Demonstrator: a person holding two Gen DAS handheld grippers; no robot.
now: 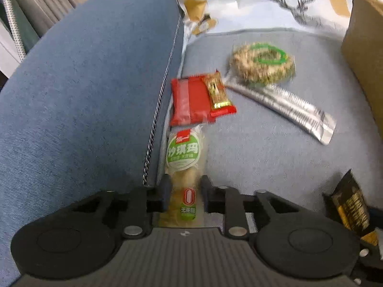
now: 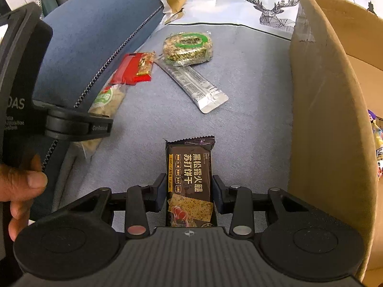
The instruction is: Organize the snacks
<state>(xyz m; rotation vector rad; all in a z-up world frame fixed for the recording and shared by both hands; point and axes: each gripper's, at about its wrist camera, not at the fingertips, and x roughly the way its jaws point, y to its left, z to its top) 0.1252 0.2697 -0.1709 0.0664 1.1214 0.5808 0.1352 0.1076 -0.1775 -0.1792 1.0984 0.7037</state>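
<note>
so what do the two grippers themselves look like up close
Both the left gripper and the right gripper are matte black plastic: a ribbed grey-black body, two round discs at the sides, angled link arms with silver rivets, and dark blue pads on the jaws. Seen from the right, the left one carries faint white lettering.

Blue sofa [image 1: 83,83], deer-print cushion [image 2: 263,4]
</note>
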